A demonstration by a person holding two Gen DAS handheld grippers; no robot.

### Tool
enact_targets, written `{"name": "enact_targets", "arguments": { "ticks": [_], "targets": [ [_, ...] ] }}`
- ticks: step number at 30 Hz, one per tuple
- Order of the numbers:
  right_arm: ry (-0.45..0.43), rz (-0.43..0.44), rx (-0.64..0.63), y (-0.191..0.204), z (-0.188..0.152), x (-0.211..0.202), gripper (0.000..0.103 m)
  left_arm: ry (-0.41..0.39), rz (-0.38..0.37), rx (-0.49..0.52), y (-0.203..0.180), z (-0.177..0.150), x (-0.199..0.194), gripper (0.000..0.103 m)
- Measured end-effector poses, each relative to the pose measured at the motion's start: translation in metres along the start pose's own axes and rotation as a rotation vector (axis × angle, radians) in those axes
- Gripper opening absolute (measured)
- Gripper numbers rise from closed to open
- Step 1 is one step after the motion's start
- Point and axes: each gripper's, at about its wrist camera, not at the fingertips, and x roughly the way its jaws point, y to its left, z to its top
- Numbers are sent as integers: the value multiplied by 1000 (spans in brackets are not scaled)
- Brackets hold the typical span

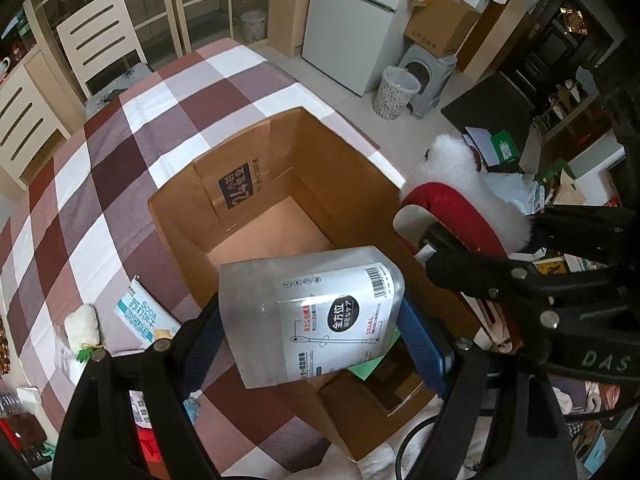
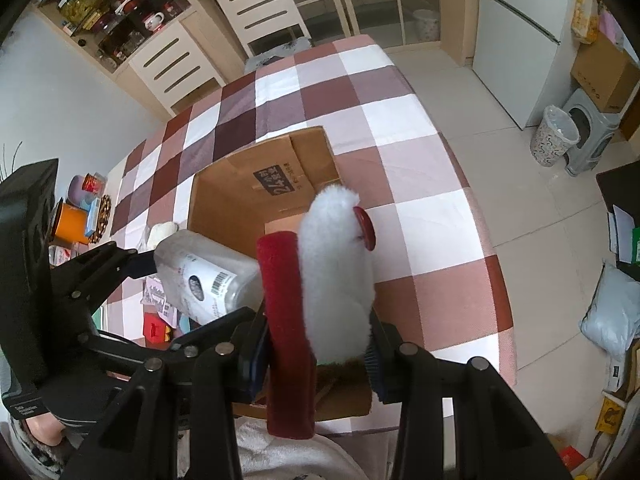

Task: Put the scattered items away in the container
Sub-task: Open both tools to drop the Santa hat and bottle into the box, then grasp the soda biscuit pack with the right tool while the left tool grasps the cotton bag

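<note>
An open cardboard box [image 1: 180,224] [image 2: 224,192] stands on the checked tablecloth. My left gripper [image 1: 316,336] is shut on a clear plastic tub with a white label [image 1: 312,312], held above the box's near left edge; the tub also shows in the right wrist view [image 2: 204,280]. My right gripper [image 2: 320,340] is shut on a red and white fluffy plush item [image 2: 332,276], held over the box's near side. In the left wrist view the plush [image 1: 464,188] sits at the box's right side.
A soda biscuit packet [image 1: 144,316], a small white plush [image 1: 82,326] and other small packs lie on the cloth [image 1: 100,168] left of the box. Chairs [image 2: 260,8] stand at the table's far end. A fridge [image 1: 352,20], bin [image 1: 394,92] and clutter lie beyond.
</note>
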Motion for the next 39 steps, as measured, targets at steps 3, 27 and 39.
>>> {"name": "enact_targets", "arguments": {
  "ticks": [3,27,39],
  "targets": [
    [11,-8,-17,4,1,5,40,12,9,-4,1,0,3,84],
    [73,-12,-10,23,12,12,49,9,111,-44,19,-18,-19,85],
    [45,-23,3,41,16,4,52,-14,137,-229,81,-59,-48,85]
  ]
}}
